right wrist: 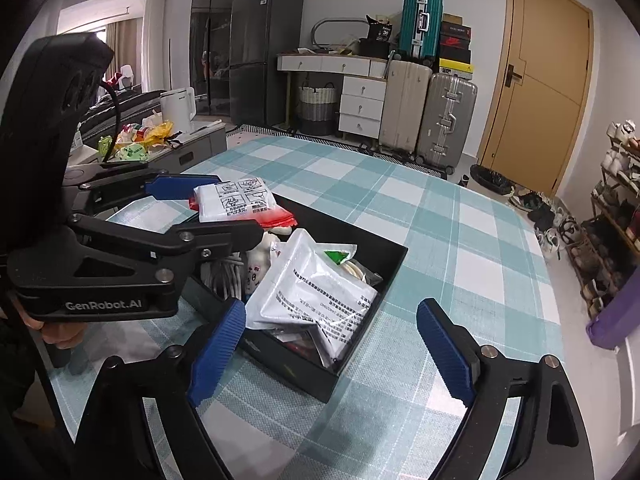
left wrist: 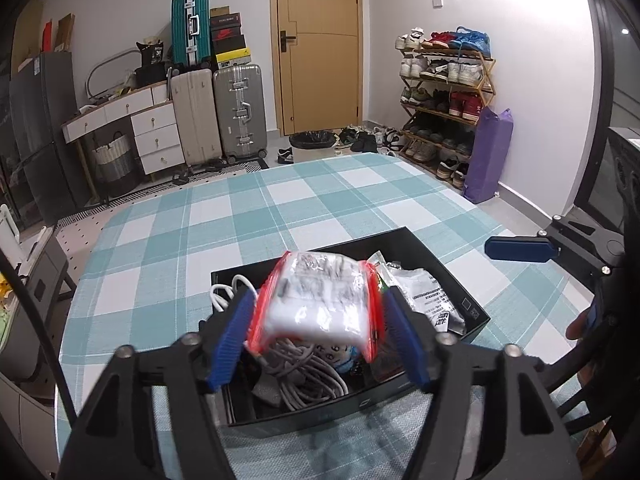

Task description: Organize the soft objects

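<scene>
My left gripper [left wrist: 318, 312] is shut on a soft white packet with red edges [left wrist: 320, 300] and holds it above the black box [left wrist: 460, 280]. The same packet shows in the right wrist view [right wrist: 236, 200], bent between the blue pads of the left gripper [right wrist: 208, 204]. The black box [right wrist: 360, 344] holds a white printed pouch [right wrist: 316, 300], grey cables [left wrist: 304, 384] and a small plush toy [right wrist: 256, 264]. My right gripper [right wrist: 332, 344] is open and empty, low over the box's near right corner.
The box sits on a table with a teal checked cloth [left wrist: 280, 208]. Suitcases [left wrist: 218, 112], a drawer unit and a shoe rack [left wrist: 444, 100] stand by the far wall. A side unit with snacks [right wrist: 140, 140] is left of the table.
</scene>
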`<state>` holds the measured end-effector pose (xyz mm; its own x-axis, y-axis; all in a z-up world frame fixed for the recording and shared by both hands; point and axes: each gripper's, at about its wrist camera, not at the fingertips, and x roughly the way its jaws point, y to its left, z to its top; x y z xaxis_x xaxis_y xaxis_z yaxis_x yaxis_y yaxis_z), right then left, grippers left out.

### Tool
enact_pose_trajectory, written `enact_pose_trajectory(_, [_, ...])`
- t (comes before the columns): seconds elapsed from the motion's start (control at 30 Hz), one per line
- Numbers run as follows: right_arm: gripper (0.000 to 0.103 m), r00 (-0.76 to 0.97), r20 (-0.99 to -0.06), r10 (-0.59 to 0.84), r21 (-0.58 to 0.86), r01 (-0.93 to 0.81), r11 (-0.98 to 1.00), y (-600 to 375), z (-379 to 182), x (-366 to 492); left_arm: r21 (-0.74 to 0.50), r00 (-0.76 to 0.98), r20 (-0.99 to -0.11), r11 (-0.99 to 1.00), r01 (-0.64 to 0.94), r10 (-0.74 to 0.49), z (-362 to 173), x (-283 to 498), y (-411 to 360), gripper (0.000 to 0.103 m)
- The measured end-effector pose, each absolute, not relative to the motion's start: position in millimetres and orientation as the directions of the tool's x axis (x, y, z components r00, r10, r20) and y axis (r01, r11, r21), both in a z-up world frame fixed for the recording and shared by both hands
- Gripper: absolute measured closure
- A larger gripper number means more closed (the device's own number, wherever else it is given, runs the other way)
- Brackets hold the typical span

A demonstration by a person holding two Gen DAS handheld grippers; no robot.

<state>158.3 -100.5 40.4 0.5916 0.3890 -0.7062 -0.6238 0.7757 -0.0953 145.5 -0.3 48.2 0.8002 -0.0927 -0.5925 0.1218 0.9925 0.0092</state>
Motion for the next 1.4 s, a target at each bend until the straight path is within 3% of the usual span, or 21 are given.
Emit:
enact_pose_trajectory(0.1, [0.014,0.596,-0.705,0.385,-0.097,-0.618,0.780,-104,41,156,0.022,0.811,-0.580,0.993,0.113,-0.080,50,141,0,0.015])
enact_pose_trajectory(0.3, [0.008,0.609,-0.692,0.389,-0.086,-0.604,0.792,-109,44,151,0.009,0.830,-0.552,0.994,0.106,-0.083,59,127,5,0.000])
enact_pose_trajectory(0.43, [0.001,0.619,-0.673,0.406,-0.067,-0.597,0.799,-112,47,145,0.006,0.845,-0.531,0.997,0.080,-0.064,63,114,11,0.000])
enact_pose_trajectory(1.13, [0.001,0.684,-0.510,0.522,0.015,-0.600,0.800,-126,52,108,-0.021,0.879,-0.474,0.997,-0.070,0.052,36,72,39,0.000])
enact_pose_trajectory(1.4, [0.001,0.696,-0.491,0.524,0.035,-0.586,0.810,-128,49,108,-0.027,0.883,-0.464,0.995,-0.097,0.074,24,70,42,0.000])
